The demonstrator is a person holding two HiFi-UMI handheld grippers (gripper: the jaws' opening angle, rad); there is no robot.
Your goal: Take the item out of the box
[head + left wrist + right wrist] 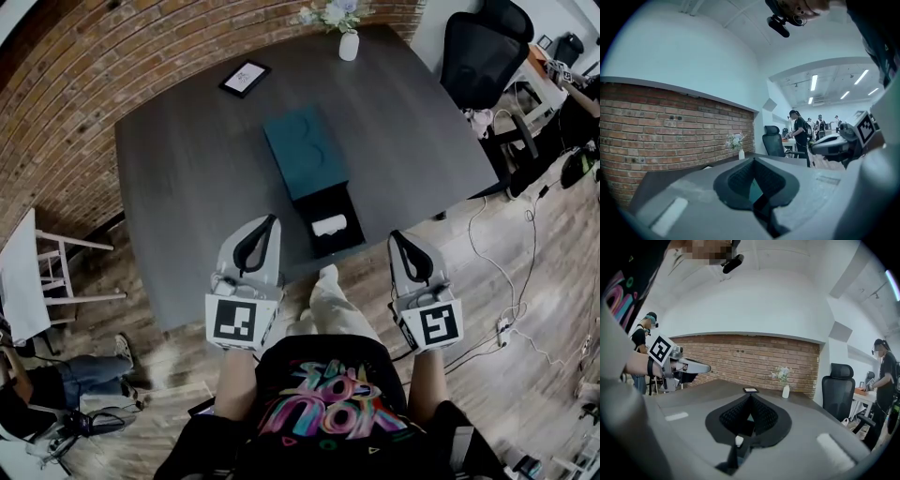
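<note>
The left claw [754,159] has its jaws drawn together at the tips, with only the oval gap of the ribbed black pads behind them, and nothing is held; a sliver of teal shows through that gap. The right claw [750,396] is closed in the same way and is just as empty. In the head view both claws point away from the person at about the same height, the left over the near part of the dark bench [187,178] and the right at about its near edge. The box [353,242] lies between the two claws and a little beyond their tips, touched by neither. It is a black tray, open on top, close to the near edge of the bench. The item [329,225], a small white roll, is still inside it, lying across the tray. A teal cover [305,150] lies flat right behind the tray and touches it. Farther back, a small framed card [245,78] lies near the far left corner, and a white vase [348,44] of pale flowers stands at the far edge. A brick wall [56,112] runs along the left, and a black chair [478,56] stands past the far right corner. A white stool [42,272] stands on the wooden floor to the left.
</note>
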